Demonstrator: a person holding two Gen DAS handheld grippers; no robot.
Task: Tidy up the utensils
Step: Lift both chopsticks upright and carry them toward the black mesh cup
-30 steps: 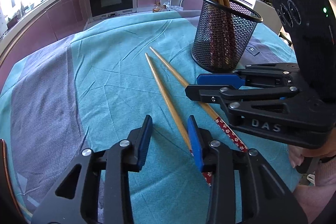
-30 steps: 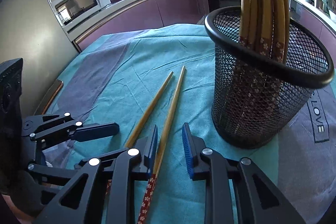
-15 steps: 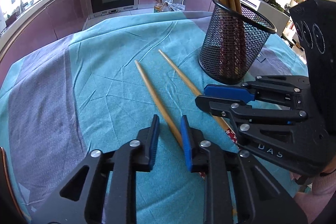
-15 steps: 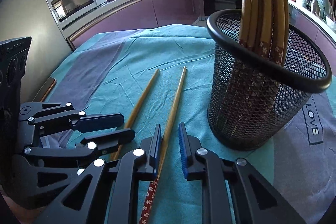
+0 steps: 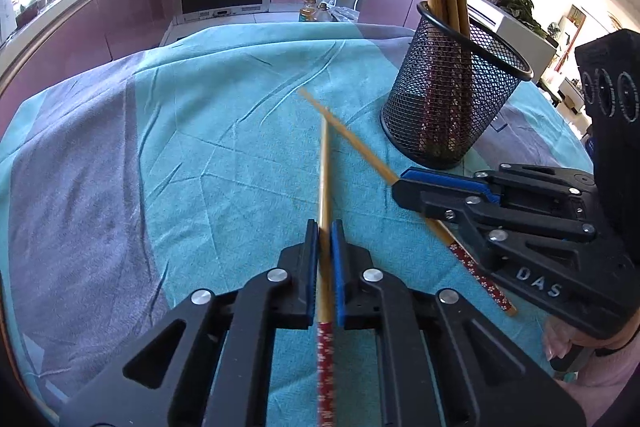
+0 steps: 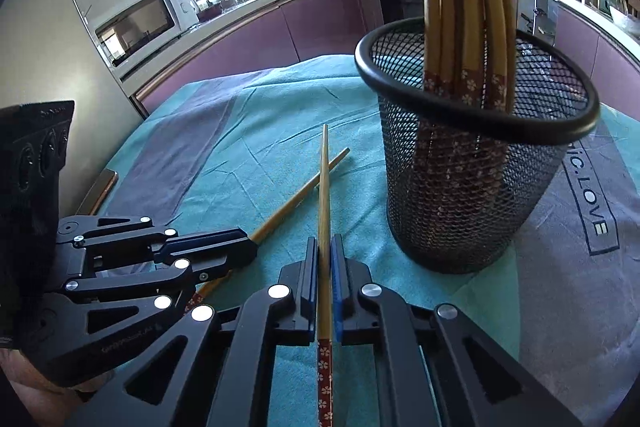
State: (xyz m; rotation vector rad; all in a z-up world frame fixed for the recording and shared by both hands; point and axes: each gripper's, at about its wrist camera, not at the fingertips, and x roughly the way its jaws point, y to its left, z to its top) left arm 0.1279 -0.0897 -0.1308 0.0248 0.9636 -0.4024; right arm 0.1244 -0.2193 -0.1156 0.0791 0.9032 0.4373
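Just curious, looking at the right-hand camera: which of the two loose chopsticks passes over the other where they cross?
The chopstick clamped in the right gripper lies on top; the other chopstick, held by the left gripper, runs beneath it.

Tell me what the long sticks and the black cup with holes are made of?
The long tan chopstick in the right claw looks like bamboo or wood: matte, faintly grained, with a red flowered band at its thick end, painted or wrapped. The black mesh cup looks like metal wire: a see-through net of thin strands under a smooth rolled rim, likely painted black.
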